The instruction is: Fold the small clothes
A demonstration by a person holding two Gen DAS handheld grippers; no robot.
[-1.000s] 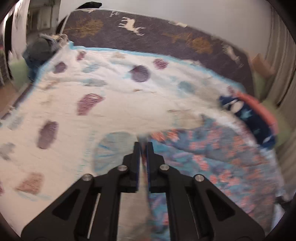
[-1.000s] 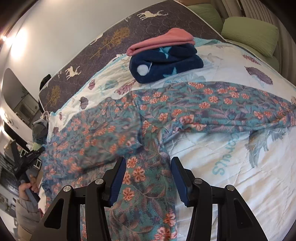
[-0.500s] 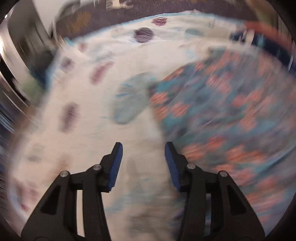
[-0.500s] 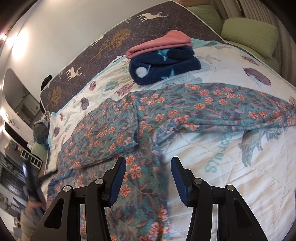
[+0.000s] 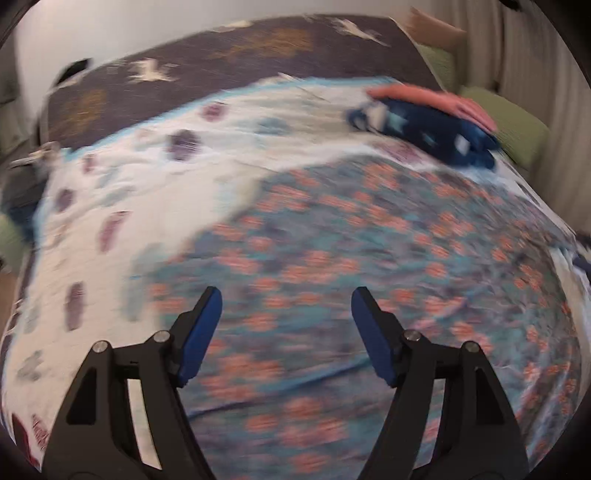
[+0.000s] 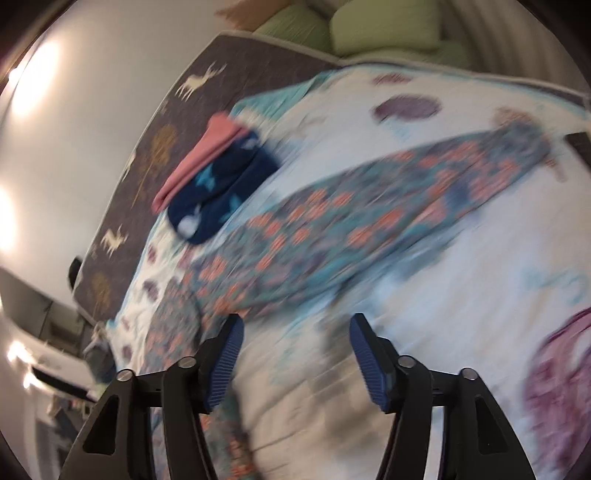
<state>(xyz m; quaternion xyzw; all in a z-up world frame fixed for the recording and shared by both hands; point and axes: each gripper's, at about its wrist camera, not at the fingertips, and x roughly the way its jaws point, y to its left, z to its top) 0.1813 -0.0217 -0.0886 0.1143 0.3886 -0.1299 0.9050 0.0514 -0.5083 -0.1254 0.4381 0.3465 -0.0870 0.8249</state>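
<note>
A teal garment with orange flowers (image 5: 369, 258) lies spread on the white patterned quilt (image 5: 129, 177). My left gripper (image 5: 286, 332) hovers over the garment's near part, its jaws opening wide with nothing pressed between the blue pads. In the right wrist view the same garment (image 6: 369, 214) stretches as a long band across the quilt (image 6: 480, 277). My right gripper (image 6: 295, 354) is above bare quilt just below that band, its jaws opening and holding nothing. Both views are blurred by motion.
A folded stack, a pink piece on a navy star-print piece (image 5: 436, 122), (image 6: 218, 177), sits near the far edge. A dark deer-print mattress border (image 5: 184, 74) runs along the wall. Green pillows (image 6: 384, 33) lie at the bed's head.
The left gripper went from shut to wide open and swung from the garment's edge over its middle. The right gripper widened and slid off the garment onto bare quilt; both views rolled.
</note>
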